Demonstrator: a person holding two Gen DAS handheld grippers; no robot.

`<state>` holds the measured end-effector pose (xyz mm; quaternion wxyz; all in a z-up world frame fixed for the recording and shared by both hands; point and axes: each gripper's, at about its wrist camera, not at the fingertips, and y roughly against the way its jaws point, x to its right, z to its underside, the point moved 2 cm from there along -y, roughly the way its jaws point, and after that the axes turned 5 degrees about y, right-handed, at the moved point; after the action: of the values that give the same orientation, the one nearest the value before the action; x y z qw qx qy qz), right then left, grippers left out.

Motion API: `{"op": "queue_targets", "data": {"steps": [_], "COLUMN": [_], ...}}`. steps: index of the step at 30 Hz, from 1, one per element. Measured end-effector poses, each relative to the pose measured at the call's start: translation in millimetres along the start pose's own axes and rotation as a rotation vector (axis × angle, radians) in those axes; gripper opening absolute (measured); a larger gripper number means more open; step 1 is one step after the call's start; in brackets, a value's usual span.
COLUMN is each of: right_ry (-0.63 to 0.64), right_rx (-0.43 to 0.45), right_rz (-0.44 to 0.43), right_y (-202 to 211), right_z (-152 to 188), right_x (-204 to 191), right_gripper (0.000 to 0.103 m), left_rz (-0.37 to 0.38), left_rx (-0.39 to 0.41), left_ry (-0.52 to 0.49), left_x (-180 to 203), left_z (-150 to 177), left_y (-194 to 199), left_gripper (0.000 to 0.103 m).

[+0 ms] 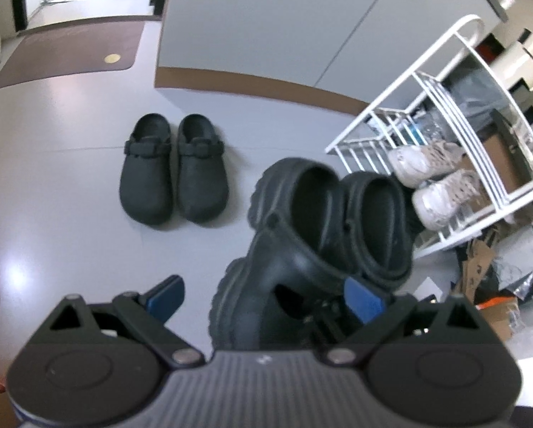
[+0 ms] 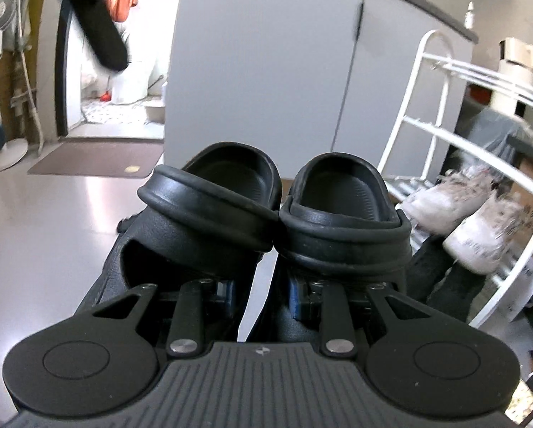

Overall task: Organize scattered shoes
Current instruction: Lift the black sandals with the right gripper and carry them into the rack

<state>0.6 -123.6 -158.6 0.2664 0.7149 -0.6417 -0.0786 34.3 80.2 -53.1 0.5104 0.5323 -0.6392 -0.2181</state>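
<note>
Black clogs (image 2: 273, 214), white sneakers (image 1: 430, 178), white rack (image 1: 441, 71), brown mat (image 1: 70, 53), grey floor (image 1: 52, 178).

1. Both views bright enough for me, even indoor light, no hard shadows.
2. Glare: soft white patch on the floor (image 1: 15, 274) in left wrist view; long pale streak on it in right wrist view.
3. Motion blur: white sneakers (image 2: 469, 221) smeared in right view; rack (image 1: 441, 107) slightly soft in left.
4. Fisheye: strong bending at edges, dark corners, cabinet (image 2: 266, 64) lines curve.
5. Black clogs (image 2: 273, 210) v. dark, little detail.
</note>
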Motion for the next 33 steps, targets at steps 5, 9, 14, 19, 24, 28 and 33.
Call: {"op": "queue_targets", "data": {"steps": [5,9,14,19,24,28,33], "right_ry": [0.0,-0.014,-0.084,-0.133,-0.175,-0.207,-0.234], "right_rx": [0.034,0.06,0.072,0.067,0.065,0.054,0.032], "right_rz": [0.036,0.069,0.085,0.115,0.143,0.167,0.21], "right_y": [10.0,18.3,27.1,34.2,38.4,33.9,20.7], "right_z": [-25.8,-52.2,-91.7,-118.4,-139.8,-149.1,-147.7], "right_x": [28.7,52.8,93.5,124.7,157.3,184.8,216.4], "right_gripper": [0.03,0.03,0.03,0.03,0.03,0.03,0.03], "left_rz": [0.05,0.09,0.097,0.113,0.108,0.1,0.112], "left_rx": [0.016,0.05,0.086,0.106,0.141,0.149,0.152], "left_ry": [-0.021,-0.065,-0.075,-0.059,-0.034,-0.016,0.022], "left_x": [2.9,10.4,16.4,17.2,17.5,17.3,19.0], "left_z": [1.8,2.3,1.4,-3.9,-10.3,-12.5,-13.8], "left_y": [11.0,22.6,30.6,33.2,31.9,27.2,17.8], "left_gripper": [0.098,0.098,0.099,0.099,0.099,0.099,0.099]}}
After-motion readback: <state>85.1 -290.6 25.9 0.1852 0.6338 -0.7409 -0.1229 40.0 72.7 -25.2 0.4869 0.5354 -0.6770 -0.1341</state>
